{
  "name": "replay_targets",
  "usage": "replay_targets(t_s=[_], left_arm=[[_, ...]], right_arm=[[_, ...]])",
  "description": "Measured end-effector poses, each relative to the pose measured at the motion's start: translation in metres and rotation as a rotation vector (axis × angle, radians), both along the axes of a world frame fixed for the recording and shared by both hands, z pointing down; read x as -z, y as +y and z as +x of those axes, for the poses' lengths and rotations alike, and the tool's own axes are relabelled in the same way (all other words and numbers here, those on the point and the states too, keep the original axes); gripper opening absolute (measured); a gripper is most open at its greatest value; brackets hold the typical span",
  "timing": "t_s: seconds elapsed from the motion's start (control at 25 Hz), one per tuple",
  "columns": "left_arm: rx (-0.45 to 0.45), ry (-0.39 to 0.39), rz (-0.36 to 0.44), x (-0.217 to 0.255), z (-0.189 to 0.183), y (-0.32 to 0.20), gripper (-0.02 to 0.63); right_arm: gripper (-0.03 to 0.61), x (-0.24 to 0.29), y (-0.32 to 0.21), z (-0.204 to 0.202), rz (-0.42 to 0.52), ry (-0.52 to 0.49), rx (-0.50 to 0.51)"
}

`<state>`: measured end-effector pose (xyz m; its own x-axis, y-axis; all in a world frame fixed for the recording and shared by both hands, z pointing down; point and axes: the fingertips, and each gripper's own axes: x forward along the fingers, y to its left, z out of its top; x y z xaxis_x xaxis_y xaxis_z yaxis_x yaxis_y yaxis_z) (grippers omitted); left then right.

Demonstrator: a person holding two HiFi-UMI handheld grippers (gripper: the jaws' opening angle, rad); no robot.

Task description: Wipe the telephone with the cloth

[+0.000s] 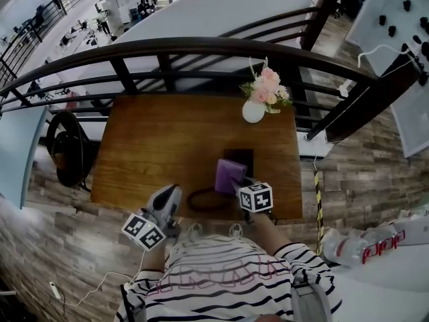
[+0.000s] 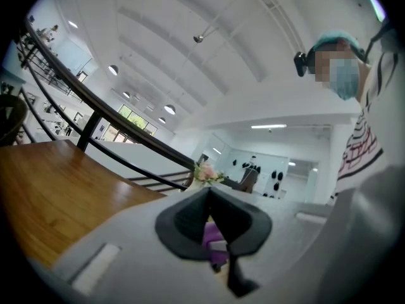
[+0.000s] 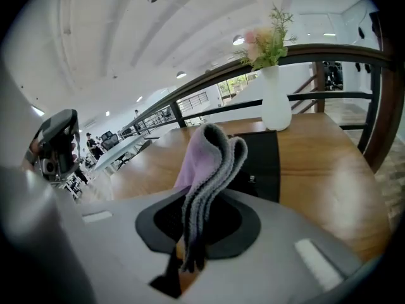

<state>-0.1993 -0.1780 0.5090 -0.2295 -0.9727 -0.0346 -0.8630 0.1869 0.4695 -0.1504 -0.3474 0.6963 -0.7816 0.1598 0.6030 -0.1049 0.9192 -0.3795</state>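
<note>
A flat black telephone (image 1: pixel 241 158) lies on the wooden table (image 1: pixel 154 139), right of the middle. My right gripper (image 1: pixel 241 183) is shut on a folded purple cloth (image 1: pixel 228 175), which hangs just in front of the telephone's near edge. In the right gripper view the cloth (image 3: pixel 205 166) stands up out of the jaws of the right gripper (image 3: pixel 190 233), with the telephone (image 3: pixel 261 160) right behind it. My left gripper (image 1: pixel 171 193) is over the table's front edge, left of the cloth. In its own view the left gripper (image 2: pixel 212 217) has its dark pads closed together and holds nothing.
A white vase of pink flowers (image 1: pixel 255 107) stands at the table's back right, beyond the telephone. A dark loop of cord (image 1: pixel 206 200) lies near the front edge between the grippers. A black railing (image 1: pixel 201 49) runs behind the table. A black chair (image 1: pixel 67 146) stands on the left.
</note>
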Motion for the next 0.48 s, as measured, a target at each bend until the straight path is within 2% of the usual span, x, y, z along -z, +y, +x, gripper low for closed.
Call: replay_targets(t_s=[0.48], left_arm=[[-0.072,0.011,0.008,-0.005,0.012,-0.034,-0.002]], right_arm=[[0.043,-0.014,-0.077,0.056,0.047,0.068,-0.167]])
